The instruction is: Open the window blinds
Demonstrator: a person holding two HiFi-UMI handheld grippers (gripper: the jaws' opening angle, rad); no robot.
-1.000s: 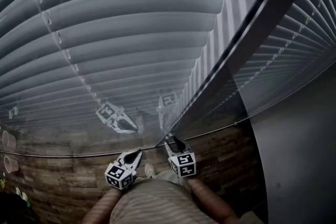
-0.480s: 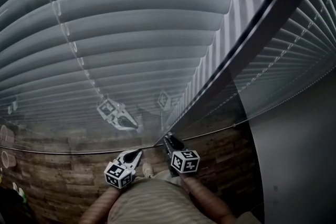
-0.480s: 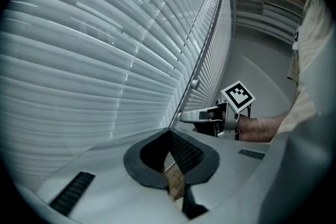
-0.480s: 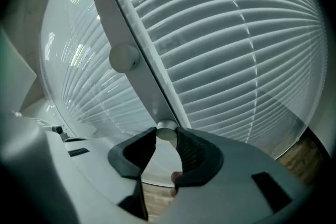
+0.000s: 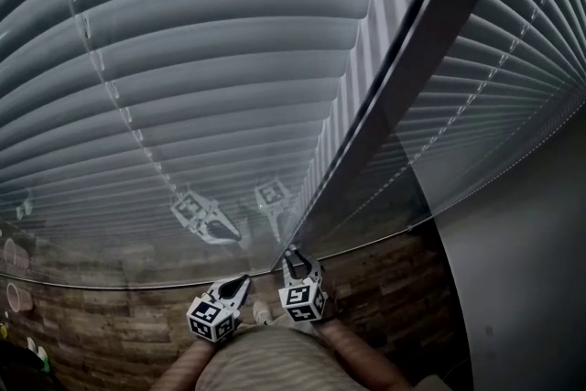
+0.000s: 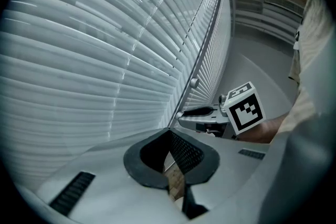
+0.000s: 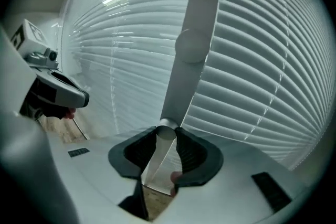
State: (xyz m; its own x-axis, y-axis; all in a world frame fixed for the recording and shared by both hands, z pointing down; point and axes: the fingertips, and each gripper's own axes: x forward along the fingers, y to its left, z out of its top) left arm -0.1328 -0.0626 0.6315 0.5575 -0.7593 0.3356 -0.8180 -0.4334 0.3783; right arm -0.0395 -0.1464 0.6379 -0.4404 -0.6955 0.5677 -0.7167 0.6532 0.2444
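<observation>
**Q:** Where do the blinds (image 5: 220, 59) lie, and in what condition?

**A:** They hang on both sides of the dark post (image 5: 412, 59). The panel left of the post fills most of the head view. The slats overlap and lie shut, so the task is judged to be near its start.

**Q:** What works them?

**A:** The wand (image 7: 191, 44), a pale rod hanging just beside the post. Its long axis runs upward along the post, away from the right tool (image 7: 166, 132). A bulge sits partway up the rod.

**Q:** State of the right tool?

**A:** Its jaws have just been closing and now clamp the wand's lower end. The rod stands upright between the two pads, leaning a little at the top.

**Q:** And the left tool (image 6: 170, 131)?

**A:** Its jaws are together on nothing. It hovers left of the post's foot, just beside the right tool and apart from the wand.

**Q:** What does the coming move turn on?

**A:** Probably a twist about the wand's long axis. The right tool is the nearer one and is gripping on that axis, so a roll of that wrist should tilt the slats. The likely risk is the pads slipping round the smooth rod.
</observation>
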